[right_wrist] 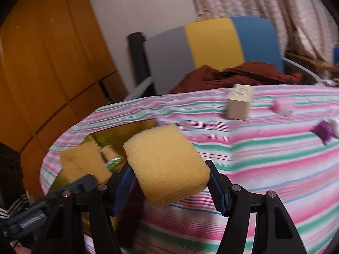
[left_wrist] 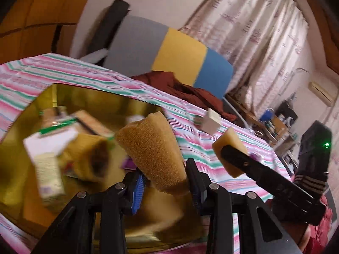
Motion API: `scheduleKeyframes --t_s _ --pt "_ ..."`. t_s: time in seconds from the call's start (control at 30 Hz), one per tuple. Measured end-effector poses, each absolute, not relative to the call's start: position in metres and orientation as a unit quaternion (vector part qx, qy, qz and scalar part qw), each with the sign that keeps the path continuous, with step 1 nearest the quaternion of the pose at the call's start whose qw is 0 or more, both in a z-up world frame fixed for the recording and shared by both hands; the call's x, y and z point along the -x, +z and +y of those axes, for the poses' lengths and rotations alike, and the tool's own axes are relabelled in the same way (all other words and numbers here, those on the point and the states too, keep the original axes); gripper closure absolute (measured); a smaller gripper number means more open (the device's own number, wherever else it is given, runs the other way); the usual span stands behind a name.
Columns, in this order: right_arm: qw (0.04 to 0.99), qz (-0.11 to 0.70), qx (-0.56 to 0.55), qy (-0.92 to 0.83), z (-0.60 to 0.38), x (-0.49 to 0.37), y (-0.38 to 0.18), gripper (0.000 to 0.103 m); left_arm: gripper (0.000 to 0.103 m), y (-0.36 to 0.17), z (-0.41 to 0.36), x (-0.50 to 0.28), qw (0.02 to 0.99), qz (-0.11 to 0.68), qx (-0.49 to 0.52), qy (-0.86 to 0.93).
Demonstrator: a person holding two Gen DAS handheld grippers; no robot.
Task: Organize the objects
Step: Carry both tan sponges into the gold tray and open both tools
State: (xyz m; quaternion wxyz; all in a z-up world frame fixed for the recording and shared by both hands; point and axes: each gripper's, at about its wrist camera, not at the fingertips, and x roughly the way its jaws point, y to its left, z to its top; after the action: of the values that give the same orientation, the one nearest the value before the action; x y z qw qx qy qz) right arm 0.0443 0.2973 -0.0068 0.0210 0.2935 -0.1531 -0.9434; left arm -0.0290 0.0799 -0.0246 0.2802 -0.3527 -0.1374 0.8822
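Each hand-held gripper clamps a sponge: the left hand-held gripper (left_wrist: 164,181) holds a brown sponge (left_wrist: 151,150) over the gold box (left_wrist: 89,93) at lower left, already part-filled; the right hand-held gripper (right_wrist: 172,185) holds a yellow sponge (right_wrist: 167,165). A beige box (right_wrist: 239,102) and small pieces remain on the striped desk (right_wrist: 275,169), upper right.

Warm dim indoor light, motion blur, fisheye-bent dark edges

A grey, yellow and blue chair back (right_wrist: 214,42) is seen beyond dark red cloth (right_wrist: 237,74), before patterned curtains (left_wrist: 260,14).
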Motion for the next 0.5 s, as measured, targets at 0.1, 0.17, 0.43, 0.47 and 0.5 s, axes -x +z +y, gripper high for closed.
scheduleKeyframes --t_s 0.1,0.17,0.43,0.47,0.5 --pt "0.047 -0.136 -0.298 -0.944 0.272 -0.029 -0.003 0.037 0.066 -0.022 0.061 0.042 0.262 -0.15 0.353 0.886" --pt "0.063 -0.129 -0.307 -0.941 0.256 -0.017 -0.003 0.035 0.066 -0.02 0.051 0.052 0.251 -0.148 0.352 0.889" --pt "0.111 -0.137 -0.322 -0.93 0.224 0.003 -0.01 0.018 0.066 -0.016 0.028 0.081 0.224 -0.163 0.36 0.891" --pt "0.111 -0.131 -0.318 -0.932 0.223 0.0 -0.009 0.015 0.066 -0.016 0.026 0.084 0.22 -0.166 0.36 0.891" --pt "0.111 -0.127 -0.316 -0.934 0.223 -0.002 -0.009 0.014 0.066 -0.016 0.024 0.087 0.216 -0.167 0.36 0.892"
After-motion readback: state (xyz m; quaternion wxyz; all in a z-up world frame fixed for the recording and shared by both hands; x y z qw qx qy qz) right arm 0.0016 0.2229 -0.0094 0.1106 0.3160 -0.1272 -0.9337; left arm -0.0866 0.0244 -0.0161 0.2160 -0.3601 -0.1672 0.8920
